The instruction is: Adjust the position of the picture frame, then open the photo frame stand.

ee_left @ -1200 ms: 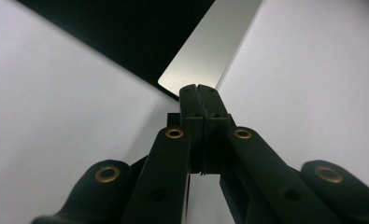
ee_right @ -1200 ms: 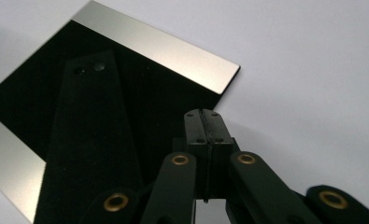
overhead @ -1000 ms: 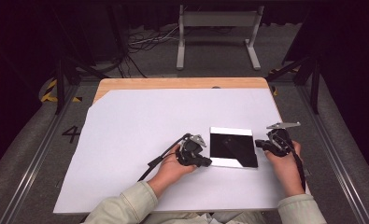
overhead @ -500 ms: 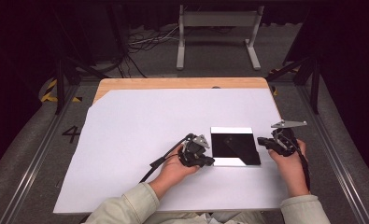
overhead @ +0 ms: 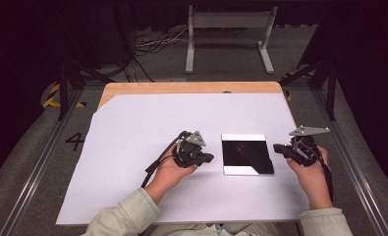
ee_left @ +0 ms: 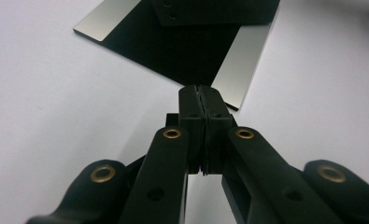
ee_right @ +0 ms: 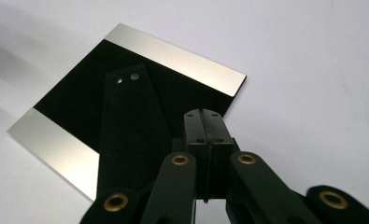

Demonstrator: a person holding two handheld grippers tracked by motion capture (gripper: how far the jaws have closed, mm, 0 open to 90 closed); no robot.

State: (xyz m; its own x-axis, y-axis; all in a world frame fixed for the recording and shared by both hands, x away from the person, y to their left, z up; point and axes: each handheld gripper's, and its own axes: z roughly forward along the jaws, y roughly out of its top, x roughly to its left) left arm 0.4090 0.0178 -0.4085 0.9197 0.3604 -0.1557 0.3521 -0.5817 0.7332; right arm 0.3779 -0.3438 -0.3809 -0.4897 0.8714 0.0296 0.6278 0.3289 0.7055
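Note:
A square mirror-like plate [overhead: 247, 155], dark in the middle with bright strips on two edges, lies flat on the white table sheet [overhead: 147, 123]. My left gripper [overhead: 210, 158] hovers just left of the plate, jaws pressed together with nothing between them. In the left gripper view the shut tips [ee_left: 201, 91] point at the plate's near corner [ee_left: 243, 60]. My right gripper [overhead: 276, 147] is just right of the plate, also shut and holding nothing. In the right gripper view its tips [ee_right: 204, 114] hang over the plate's edge [ee_right: 79, 107], and the dark surface mirrors the gripper.
The white sheet covers a wooden table with a bare wood strip [overhead: 191, 87] along the far edge. Beyond it on the floor stand a metal frame [overhead: 228, 34] and loose cables [overhead: 152, 46]. Rails run down both sides of the table.
Both hands have lifted a little. The left gripper has drawn slightly left, away from the plate, and the right gripper slightly right. The plate has not moved.

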